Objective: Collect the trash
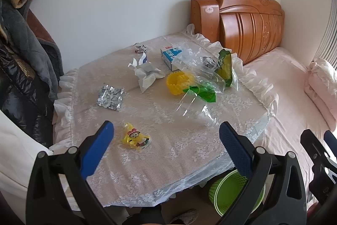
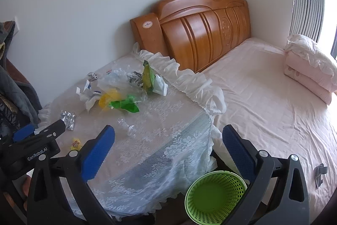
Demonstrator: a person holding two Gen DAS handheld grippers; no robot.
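Left claw [image 1: 166, 131]: blue-padded fingers spread wide, nothing between them, hovering over the near edge of the tabletop [image 1: 168, 153].
Right claw [image 2: 168, 136]: also wide open and empty, held over the tabletop's right corner, with the bed [image 2: 263, 98] behind it.
Writing on the left claw's body: "GenRobot.AI" in white, read in the right wrist view.
Yellow cartoon wrapper [image 1: 135, 138]: nearest piece of trash, lying flat just ahead of the left claw's fingers; it shows a goggle-eyed figure, and its text is too small to read.
Clear plastic bottle [image 1: 198, 111]: on its side near the middle of the tabletop, neck toward the camera.
Silver foil packet [image 1: 110, 97]: flat, to the left, apart from the rest.
Crumpled white paper [image 1: 147, 74]: behind the foil packet, beside a yellow ribbed cup [image 1: 178, 82].
Green wrapper [image 1: 202, 93]: just right of the yellow cup, partly under clear film.
Blue-and-white carton [image 1: 170, 54]: toward the back, with white characters I cannot make out.
Green snack bag [image 1: 225, 64]: at the back right edge, lettering unreadable.
Green mesh bin [image 2: 214, 197]: on the floor beside the tabletop's near right corner, looks empty.
Headboard [image 2: 202, 31]: carved wood with a round sticker, text illegible.
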